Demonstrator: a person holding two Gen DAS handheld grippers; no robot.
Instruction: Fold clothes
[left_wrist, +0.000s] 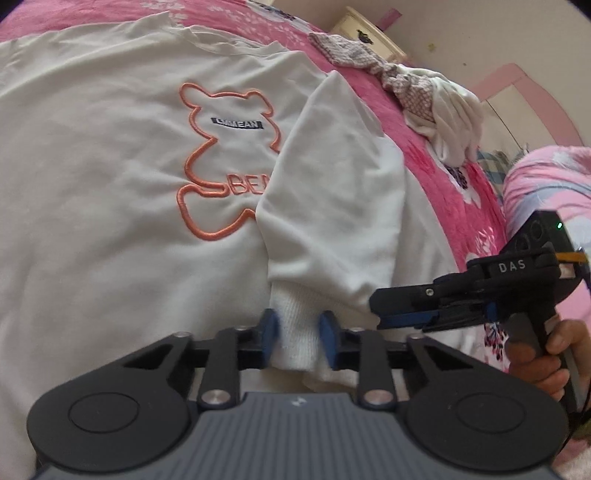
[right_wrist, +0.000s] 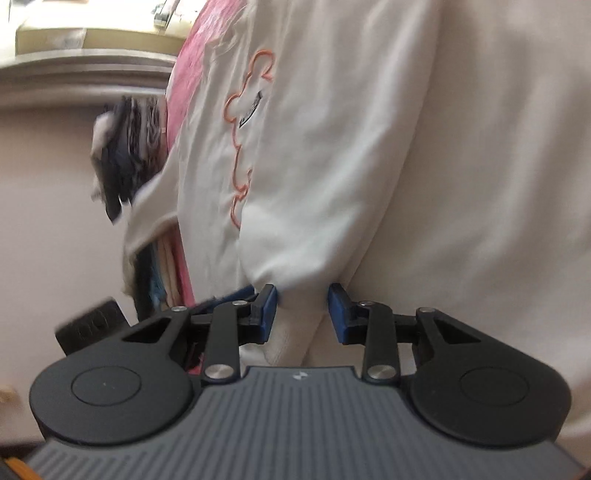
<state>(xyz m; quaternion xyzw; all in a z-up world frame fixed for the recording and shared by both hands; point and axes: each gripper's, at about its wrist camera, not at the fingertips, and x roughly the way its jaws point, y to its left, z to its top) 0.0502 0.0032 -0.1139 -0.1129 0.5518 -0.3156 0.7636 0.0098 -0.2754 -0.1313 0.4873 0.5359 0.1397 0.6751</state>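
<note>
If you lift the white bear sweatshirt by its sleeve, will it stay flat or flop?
Probably flop: the white sweatshirt already lies in soft wrinkles, and its sleeve is folded limply across it. The ribbed cuff bunches between the left gripper pads, so it likely squashes easily.

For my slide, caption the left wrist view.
Left gripper fingers pinch the ribbed cuff of a white bear sweatshirt.

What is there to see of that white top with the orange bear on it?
The white sweatshirt looks like soft, thick knit. It lies spread front-up and lightly creased on the pink bedspread. An orange stitched bear outline holds a small dark label and partly hidden letters. One sleeve is folded across the chest, covering the bear's edge. Its ribbed cuff sits between the blue pads of the left tool. The right tool straddles a fabric fold.
</note>
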